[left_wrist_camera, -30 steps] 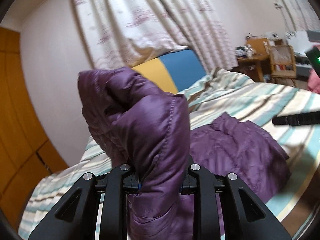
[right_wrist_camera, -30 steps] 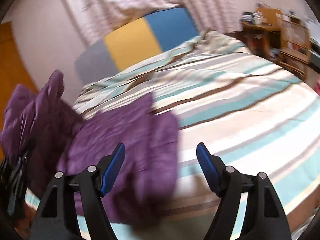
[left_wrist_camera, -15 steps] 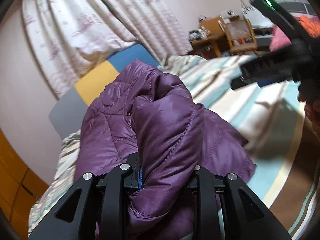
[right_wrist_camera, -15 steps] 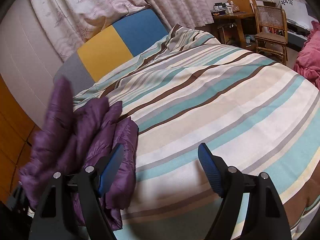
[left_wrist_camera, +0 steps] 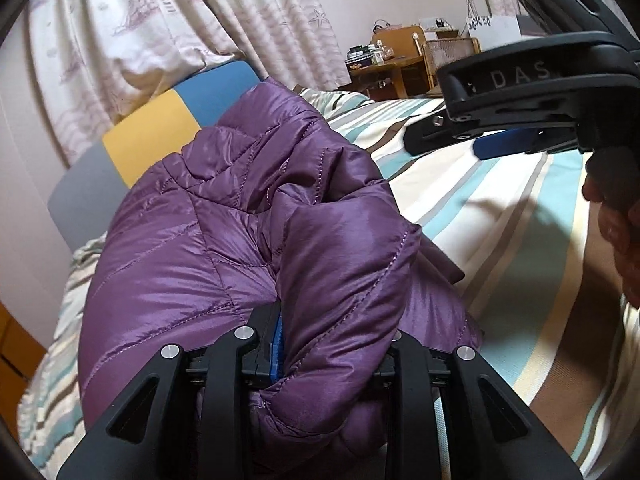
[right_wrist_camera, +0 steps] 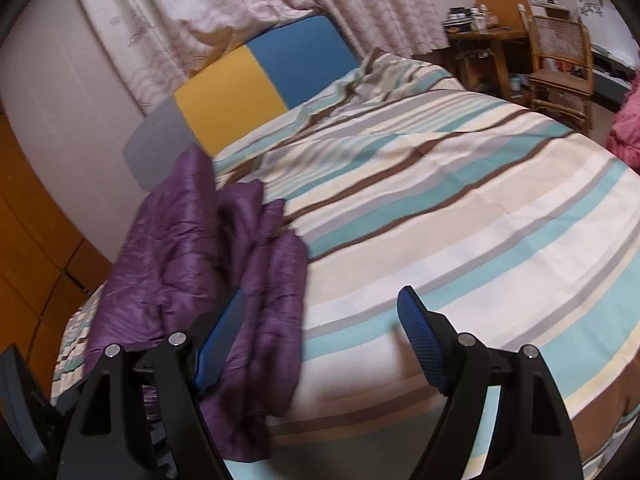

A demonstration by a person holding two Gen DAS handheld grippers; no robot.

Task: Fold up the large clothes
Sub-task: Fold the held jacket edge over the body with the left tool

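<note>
A: The left gripper (left_wrist_camera: pixel 332 356) pinches a thick fold of the purple quilted jacket (left_wrist_camera: pixel 248 232) between its 2 fingers, and the bunched fabric bulges up over them. The rest of the jacket lies heaped at the near left edge of the striped bed (right_wrist_camera: pixel 460 208).

B: And the right gripper (right_wrist_camera: pixel 320 344)?

A: Its jaws have just been opening; they stand spread over bare cover with nothing between them, the jacket just beside the left finger.

B: So which step does this look like?

A: Probably mid-fold: 1 layer carried over the heap, not yet laid down.

B: The next move?

A: Likely the left gripper lowers its fold flat, while the right takes a free edge or steadies the pile so the slippery layers do not slide.
</note>
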